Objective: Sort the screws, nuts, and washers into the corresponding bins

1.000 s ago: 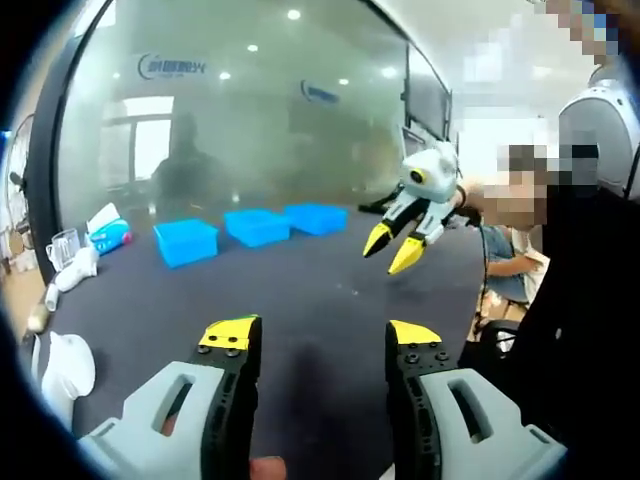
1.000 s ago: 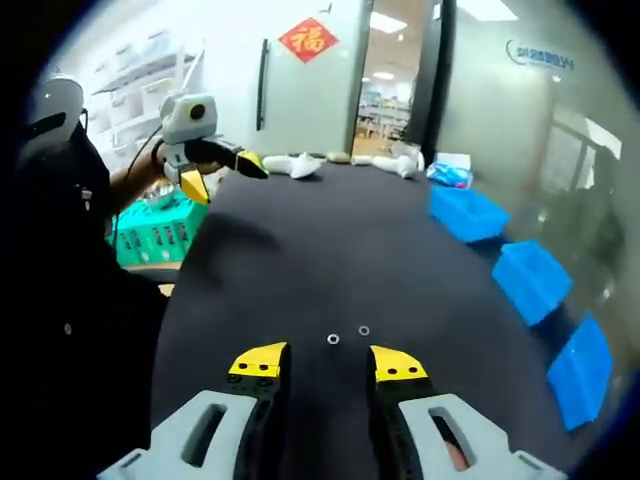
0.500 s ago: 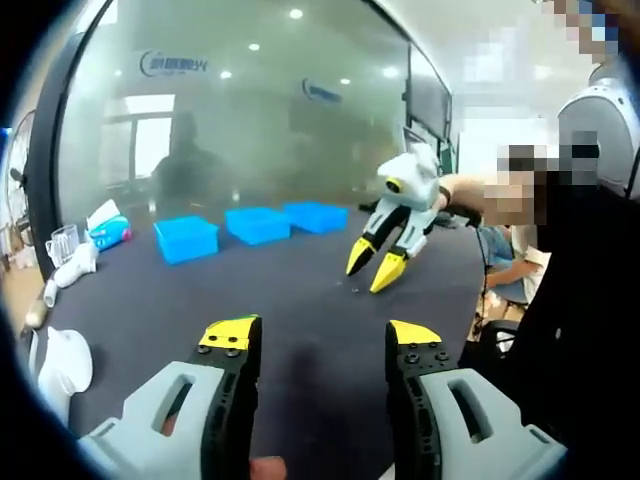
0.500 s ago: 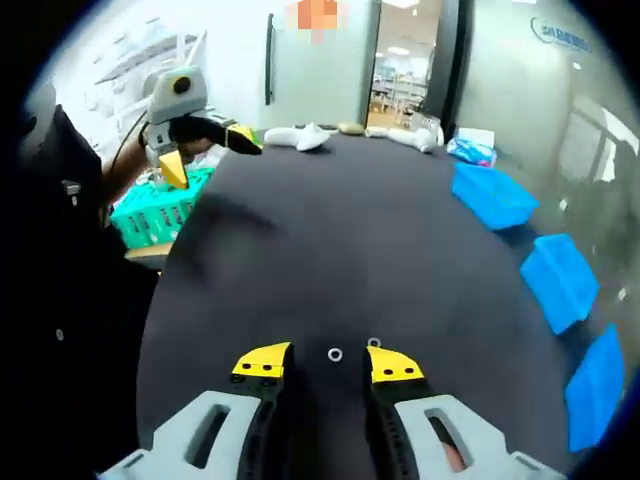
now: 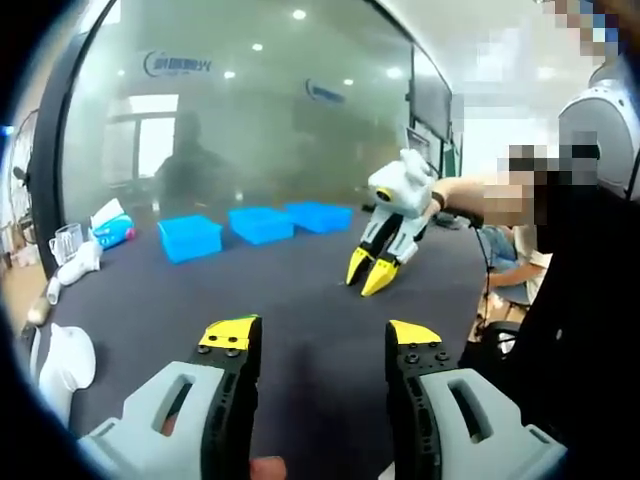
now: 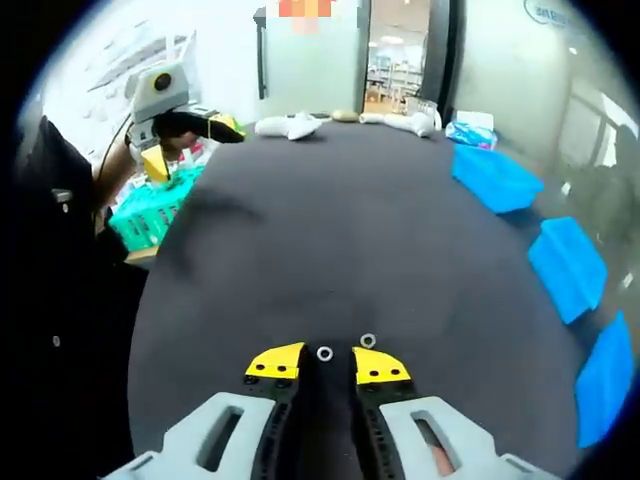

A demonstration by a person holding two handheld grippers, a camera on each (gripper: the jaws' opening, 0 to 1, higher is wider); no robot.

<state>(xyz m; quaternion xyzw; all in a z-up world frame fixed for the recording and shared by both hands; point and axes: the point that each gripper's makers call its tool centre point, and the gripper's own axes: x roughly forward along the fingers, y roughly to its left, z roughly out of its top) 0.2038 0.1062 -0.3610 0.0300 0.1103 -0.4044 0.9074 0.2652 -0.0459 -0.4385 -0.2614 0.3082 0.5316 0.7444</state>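
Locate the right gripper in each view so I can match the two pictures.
Left gripper view: the right gripper comes in at right of centre, yellow tips angled down at the dark table.
Right gripper view: it is that view's own, its jaws rising from the bottom centre, beside two small rings.
Shared landmark: the three blue bins.

Bare table (image 6: 330, 230) stretches unobstructed toward 3 blue bins (image 6: 495, 180) along its edge.

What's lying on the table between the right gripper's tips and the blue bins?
In the right gripper view, two small ring-shaped parts, one and another, lie just past the right gripper. Beyond them, only bare dark tabletop stretches to the blue bins.
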